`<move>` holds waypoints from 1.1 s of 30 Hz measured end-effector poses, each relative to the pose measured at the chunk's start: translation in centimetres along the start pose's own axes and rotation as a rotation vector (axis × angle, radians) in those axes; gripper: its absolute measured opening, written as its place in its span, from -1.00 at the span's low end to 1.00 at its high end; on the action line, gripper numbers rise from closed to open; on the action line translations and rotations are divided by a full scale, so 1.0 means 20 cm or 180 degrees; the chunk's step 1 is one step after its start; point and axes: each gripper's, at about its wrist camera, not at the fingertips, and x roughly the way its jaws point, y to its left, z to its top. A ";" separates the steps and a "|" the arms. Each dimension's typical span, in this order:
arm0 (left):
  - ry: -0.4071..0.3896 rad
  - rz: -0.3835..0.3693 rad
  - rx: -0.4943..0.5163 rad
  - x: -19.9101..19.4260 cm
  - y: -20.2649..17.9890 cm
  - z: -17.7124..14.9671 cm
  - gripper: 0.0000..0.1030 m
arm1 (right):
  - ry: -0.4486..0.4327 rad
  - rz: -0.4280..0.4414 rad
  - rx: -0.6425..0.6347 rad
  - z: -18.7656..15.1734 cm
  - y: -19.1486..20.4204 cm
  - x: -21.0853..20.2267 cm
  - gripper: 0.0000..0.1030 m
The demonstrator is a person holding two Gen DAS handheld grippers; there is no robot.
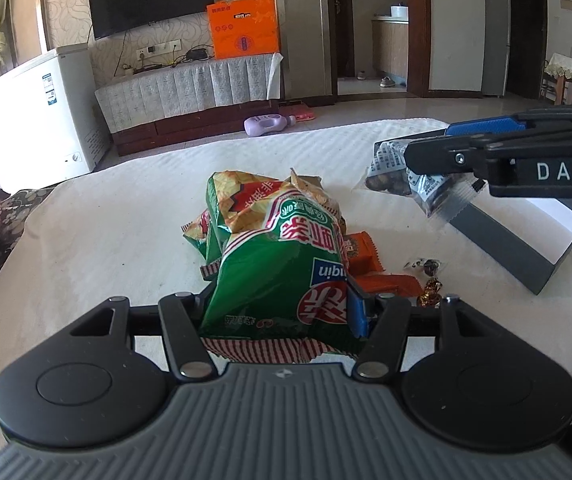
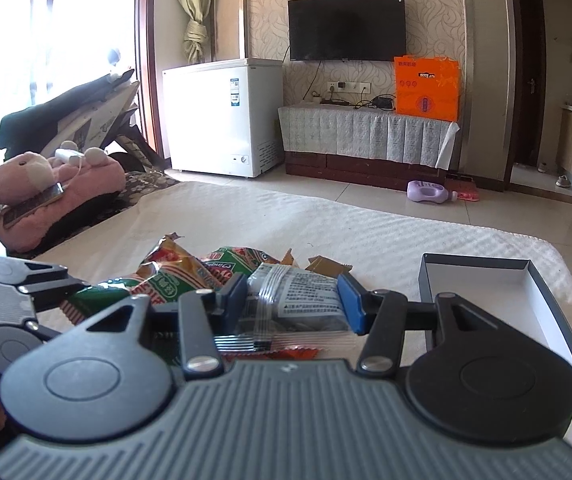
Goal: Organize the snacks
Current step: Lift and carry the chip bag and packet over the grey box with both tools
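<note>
Left wrist view: my left gripper (image 1: pixel 278 304) is clamped on the green snack bag (image 1: pixel 274 256), which lies over the pile on the white cloth (image 1: pixel 106 240). My right gripper (image 2: pixel 292 300) pinches a clear packet (image 2: pixel 298 296) — held just beside the grey box (image 2: pixel 534 280).

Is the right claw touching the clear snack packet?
Touching. In the right wrist view, the right claw has both fingers pressed against the clear snack packet; the left wrist view shows it lifted above the box.
</note>
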 end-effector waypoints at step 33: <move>-0.0366 -0.0642 0.0445 0.37 -0.72 0.47 0.24 | -0.0165 -0.0920 0.0685 -0.03 -0.65 -0.09 0.03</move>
